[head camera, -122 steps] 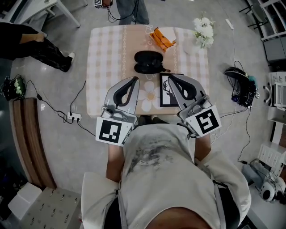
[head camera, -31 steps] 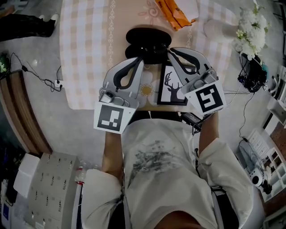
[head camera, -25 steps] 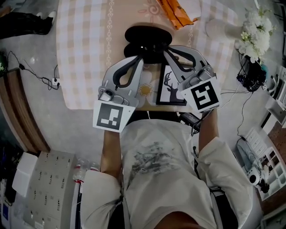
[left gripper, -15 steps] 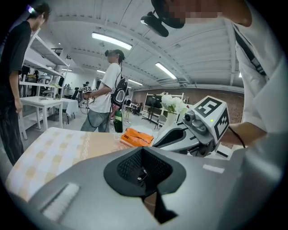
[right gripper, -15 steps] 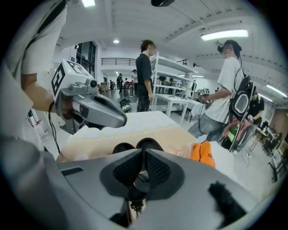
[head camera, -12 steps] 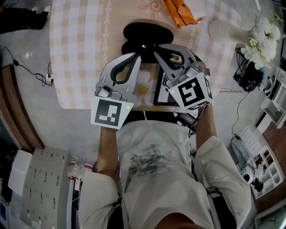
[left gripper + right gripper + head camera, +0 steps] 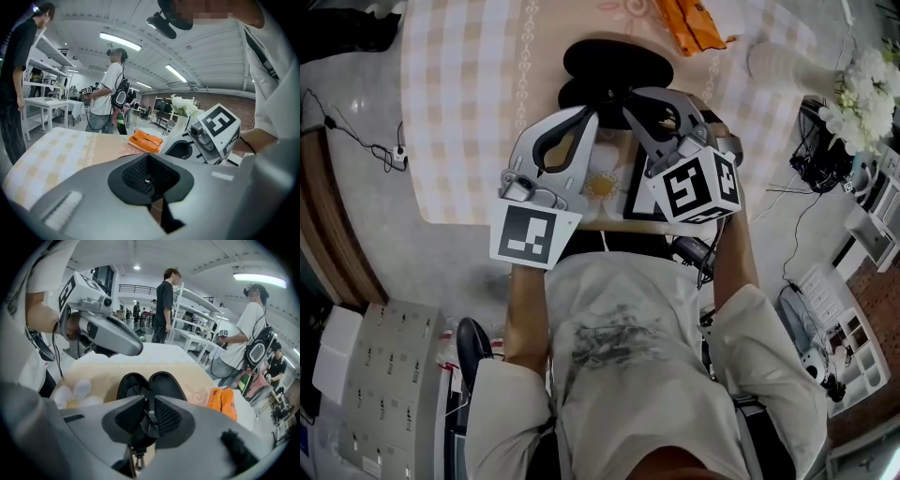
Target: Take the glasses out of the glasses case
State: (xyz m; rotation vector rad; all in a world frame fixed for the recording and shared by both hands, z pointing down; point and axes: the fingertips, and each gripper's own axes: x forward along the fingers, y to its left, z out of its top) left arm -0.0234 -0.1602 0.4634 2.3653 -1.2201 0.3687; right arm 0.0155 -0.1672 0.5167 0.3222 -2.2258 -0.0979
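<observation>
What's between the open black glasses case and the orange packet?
Only bare beige tablecloth lies between black glasses case and orange packet, per right gripper view.

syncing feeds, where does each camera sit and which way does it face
Head view: on the person's head, looking steeply down at the table; shows their torso, left gripper and right gripper.
Left gripper view: rides that gripper, looking along its shut jaws across the table; right gripper alongside.
Right gripper view: rides that gripper, faces the open glasses case; jaws shut on its strap.
Shared: both gripper views show the orange packet.
</observation>
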